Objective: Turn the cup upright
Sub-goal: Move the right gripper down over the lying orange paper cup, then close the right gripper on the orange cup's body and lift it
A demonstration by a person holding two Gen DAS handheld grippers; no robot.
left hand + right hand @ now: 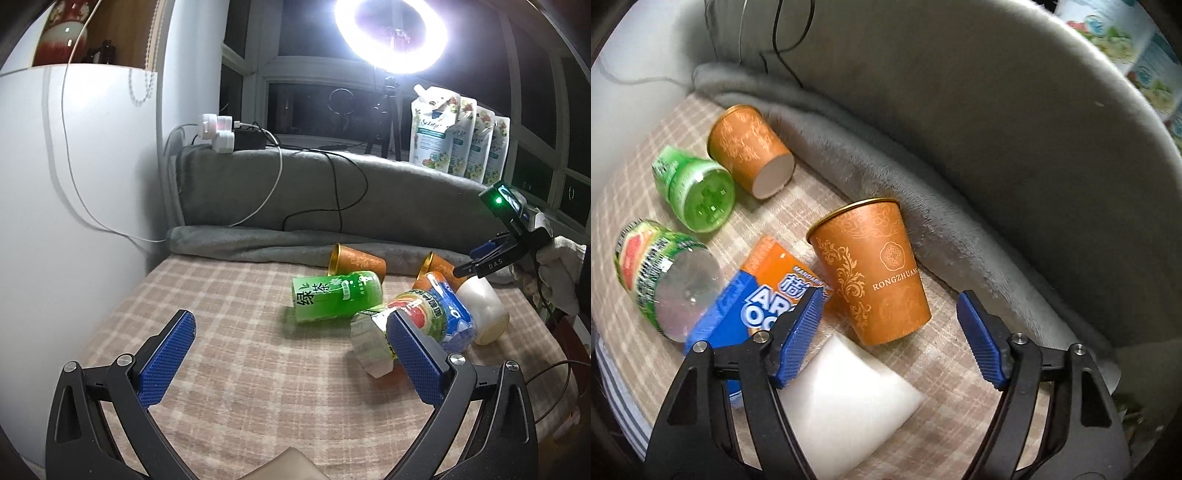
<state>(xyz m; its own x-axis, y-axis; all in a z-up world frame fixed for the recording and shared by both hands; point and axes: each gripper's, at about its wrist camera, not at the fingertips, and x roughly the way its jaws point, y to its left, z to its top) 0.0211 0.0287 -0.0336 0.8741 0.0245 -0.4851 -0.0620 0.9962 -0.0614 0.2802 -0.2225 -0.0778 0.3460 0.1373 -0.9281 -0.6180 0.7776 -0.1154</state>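
Observation:
Two orange paper cups with gold rims are on the checked cloth. The near cup [871, 273] stands with its rim up, slightly tilted, just ahead of my open right gripper [890, 295], apart from both pads; it also shows in the left wrist view [436, 267]. The far cup [750, 147] lies on its side against the grey blanket, also seen in the left wrist view [356, 263]. My right gripper shows in the left wrist view [476, 258] above the near cup. My left gripper [291, 321] is open and empty, low over the cloth.
Lying on the cloth are a green tea bottle [336, 295], a clear bottle with a red-green label [399, 321], a blue-orange bottle [450, 314] and a white cup [484, 308]. A grey blanket [258, 240] rolls along the back. Cables, chargers, a ring light and pouches stand behind.

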